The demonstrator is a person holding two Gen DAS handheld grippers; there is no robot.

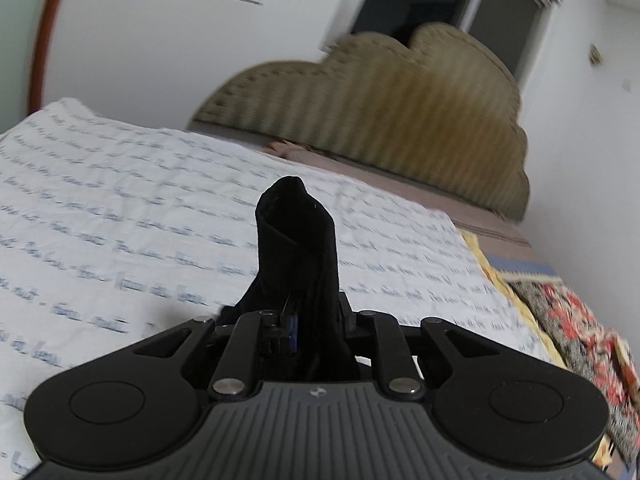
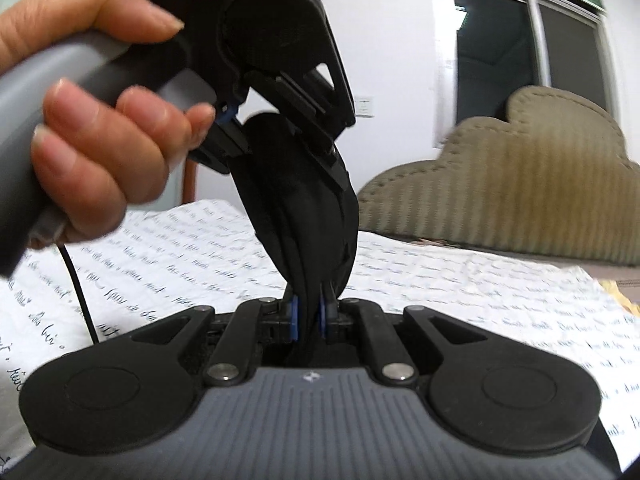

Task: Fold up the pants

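The black pants [image 1: 298, 236] are held up above the bed between both grippers. In the left wrist view my left gripper [image 1: 314, 312] is shut on a bunched fold of them that sticks up past the fingers. In the right wrist view my right gripper [image 2: 310, 316] is shut on the black pants [image 2: 308, 216], which stretch up to the left gripper [image 2: 280, 160], held by a hand [image 2: 92, 148] just above and close in front. The rest of the pants is hidden below the grippers.
A white sheet with blue script [image 1: 160, 216] covers the bed. A tan padded headboard [image 1: 384, 108] stands against the white wall. A floral blanket [image 1: 580, 328] lies at the bed's right edge. A window [image 2: 532, 52] is behind the headboard.
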